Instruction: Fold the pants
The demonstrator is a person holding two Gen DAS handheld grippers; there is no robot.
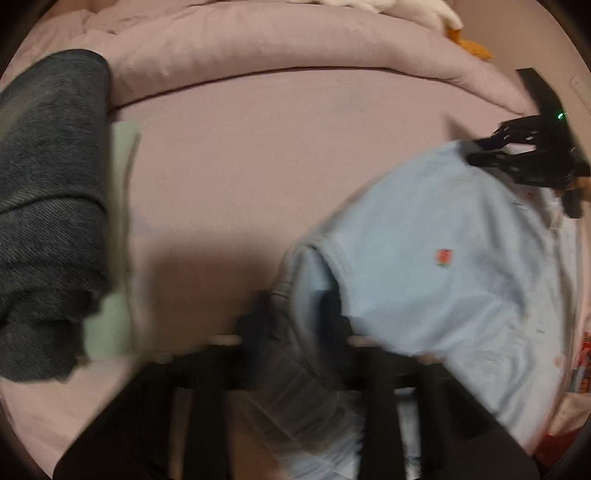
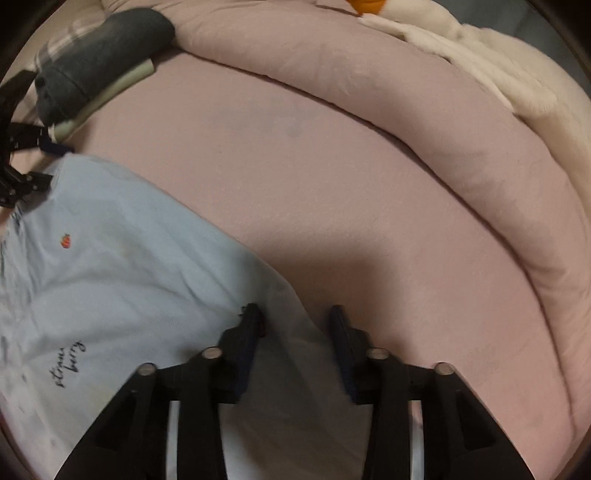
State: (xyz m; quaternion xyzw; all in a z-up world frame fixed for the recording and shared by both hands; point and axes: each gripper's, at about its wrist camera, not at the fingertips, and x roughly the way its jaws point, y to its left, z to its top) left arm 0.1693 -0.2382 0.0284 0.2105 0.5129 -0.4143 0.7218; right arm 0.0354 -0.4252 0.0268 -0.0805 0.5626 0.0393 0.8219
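Note:
Light blue pants (image 1: 436, 266) with a small red strawberry patch (image 1: 444, 257) lie on the pink bed sheet (image 1: 258, 166). In the left wrist view my left gripper (image 1: 295, 317) has its fingers apart with a bunched edge of the pants between them; the picture is blurred. In the right wrist view the pants (image 2: 122, 269) fill the lower left, with dark script lettering. My right gripper (image 2: 295, 321) is open, its fingers astride the pants' near edge. The right gripper (image 1: 480, 151) also shows at the pants' far corner in the left wrist view.
A folded dark grey garment (image 1: 51, 206) on a pale green one (image 1: 122, 221) lies at the left. A rolled pink duvet (image 2: 369, 92) runs along the back. White fluffy fabric (image 2: 498, 74) and an orange item (image 2: 365, 5) lie behind it.

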